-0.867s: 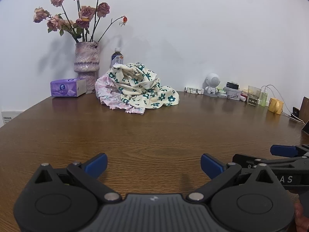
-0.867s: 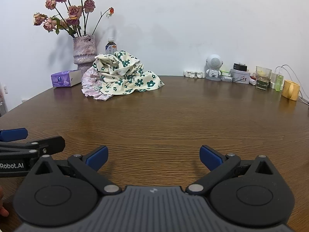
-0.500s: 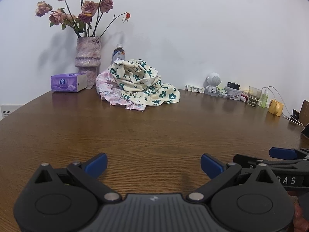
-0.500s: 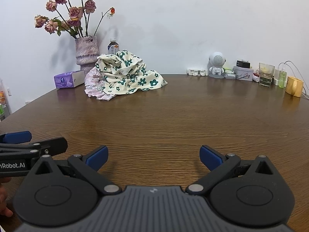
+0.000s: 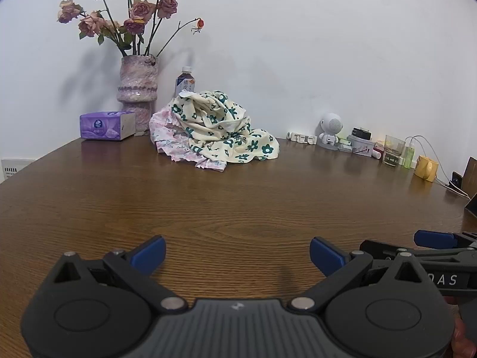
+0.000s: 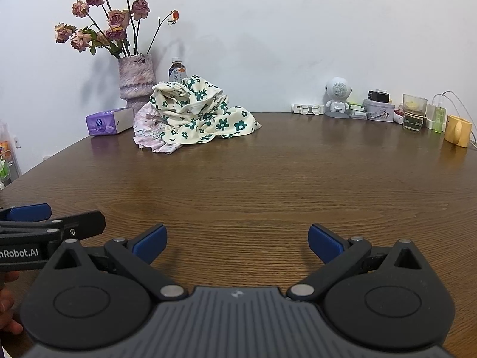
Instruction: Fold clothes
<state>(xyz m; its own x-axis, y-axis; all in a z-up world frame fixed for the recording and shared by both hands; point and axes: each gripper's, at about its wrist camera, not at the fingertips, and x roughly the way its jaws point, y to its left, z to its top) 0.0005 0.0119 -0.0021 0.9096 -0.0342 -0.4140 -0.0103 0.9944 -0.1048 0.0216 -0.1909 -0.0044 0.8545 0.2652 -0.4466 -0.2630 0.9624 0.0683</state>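
Left wrist view shows the left claw spread wide over the brown wooden tabletop, with nothing between its blue fingertips. At the right edge of this view a part of the right claw is seen, close beside the left one. In the right wrist view the right claw is also wide open and holds nothing, and the left claw comes in from the left edge.

The clothes lie in a crumpled heap at the far side of the tabletop, well apart from both claws. On top is a cream cloth with dark green flowers, and under it, toward the left, a pale pink cloth with frills shows. Neither piece is folded.

Just behind the heap stand a pink vase with dried roses and a bottle with a white cap. A purple tissue pack lies left of the heap, near the vase. Far to the right, along the white wall, there are a small white robot figure, a glass cup and a yellow mug, with some other small things between them that I cannot tell clearly.
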